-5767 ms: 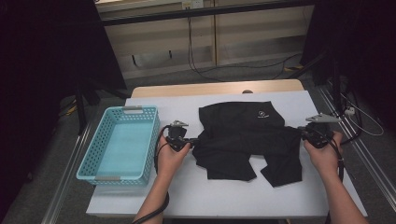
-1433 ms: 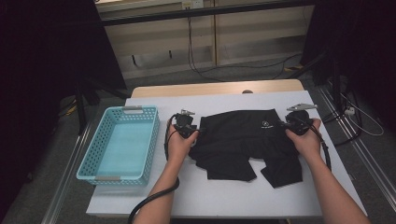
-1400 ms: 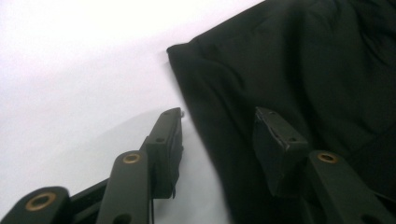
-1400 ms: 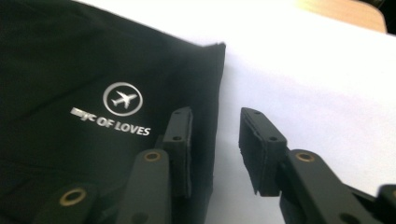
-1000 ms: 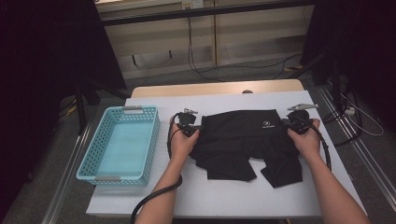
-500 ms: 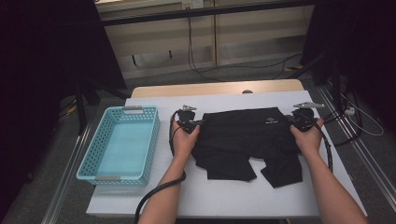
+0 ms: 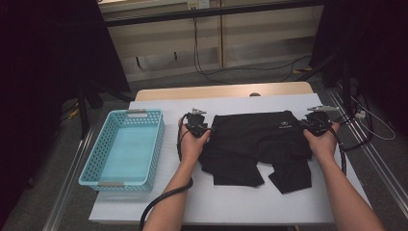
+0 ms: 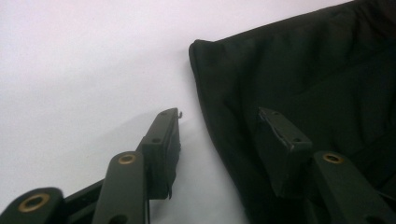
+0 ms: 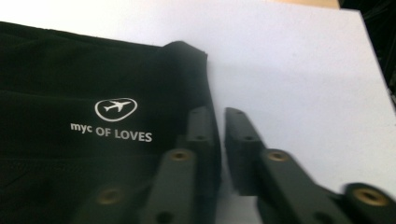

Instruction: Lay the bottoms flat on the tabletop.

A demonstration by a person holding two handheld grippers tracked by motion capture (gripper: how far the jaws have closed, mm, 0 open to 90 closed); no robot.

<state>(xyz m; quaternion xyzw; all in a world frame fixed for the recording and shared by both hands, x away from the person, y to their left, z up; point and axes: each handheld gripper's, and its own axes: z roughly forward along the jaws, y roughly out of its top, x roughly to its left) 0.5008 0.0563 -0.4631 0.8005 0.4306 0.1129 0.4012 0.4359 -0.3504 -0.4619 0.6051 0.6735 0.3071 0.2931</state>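
**Both corners let go, shorts laid flat**

On the left of the white table point(image 7: 144, 202) the turquoise basket point(image 7: 126, 147) stood as it had before, with nothing in it. Next came our left gripper point(image 8: 219, 140), at the near-left corner of the black shorts point(image 7: 260, 144). Its jaws had just been opening: we saw them standing well apart, one over bare table and the other over the cloth, with the hem between them but no pad pressing on it. Half a second earlier the same corner had been pinched.

Further right, our right gripper point(image 9: 219, 140) sat at the opposite corner of the waistband. Its jaws had also just been opening, though only a slim gap showed between them; the hem lay beside the inner jaw, not clamped as far as we could tell.

We judged that the stretching step was over and that the garment was released, ready for the next fold or for the basket.

The shorts lay in the middle of the table, waistband pulled straight along the far side, the two legs pointing towards us and slightly rumpled at the ends. A small white emblem point(image 9: 116, 108) with lettering marked the waistband near the right corner
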